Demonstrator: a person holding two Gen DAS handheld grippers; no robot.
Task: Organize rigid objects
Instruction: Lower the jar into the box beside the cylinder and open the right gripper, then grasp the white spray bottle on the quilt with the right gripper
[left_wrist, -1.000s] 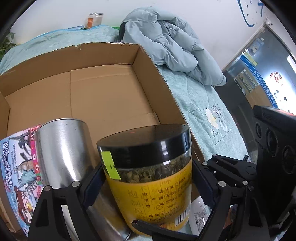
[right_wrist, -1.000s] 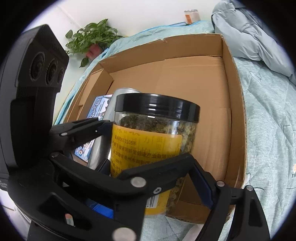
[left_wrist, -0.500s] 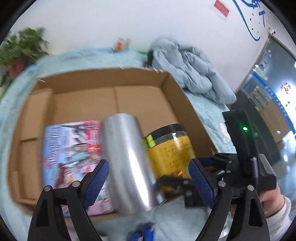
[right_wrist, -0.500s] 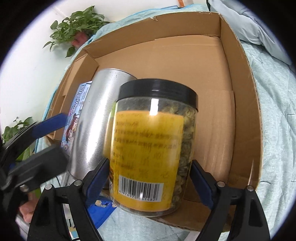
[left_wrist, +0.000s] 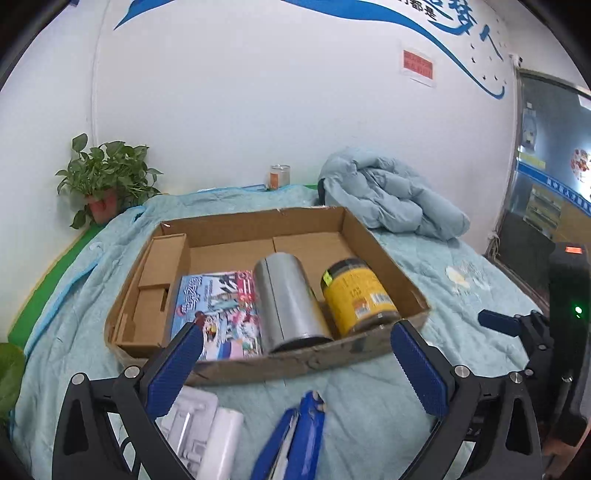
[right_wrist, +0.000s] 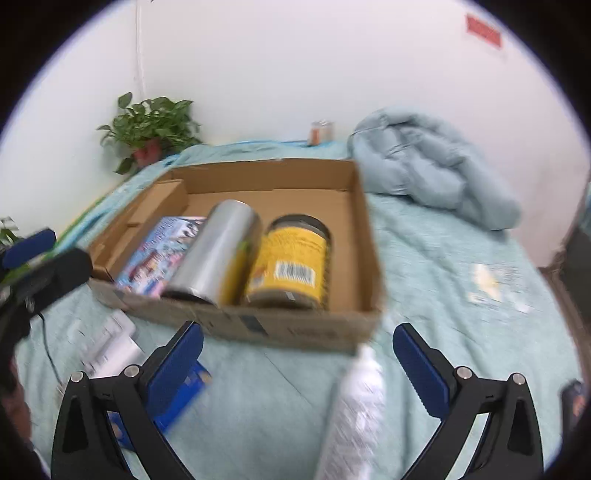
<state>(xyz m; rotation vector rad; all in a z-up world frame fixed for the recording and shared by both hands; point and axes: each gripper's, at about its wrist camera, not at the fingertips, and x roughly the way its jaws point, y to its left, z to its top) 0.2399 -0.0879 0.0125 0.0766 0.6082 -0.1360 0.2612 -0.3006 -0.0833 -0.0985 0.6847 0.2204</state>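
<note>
Along near edge of bed, cardboard box holds book, steel can, yellow jar lying side by side. Loose items wait outside box: blue stapler, white bottle.
Can: stiff, slick, likely rolls; grip across middle. Jar: rigid plastic or glass, unclear; take across body.
Left gripper, right gripper: both spread, empty.
Right view blurred; bottle label unreadable; stapler cut off at frame edge.

Bright even indoor light, soft shadows, fisheye bending and dark corners, right wrist view motion-blurred
</note>
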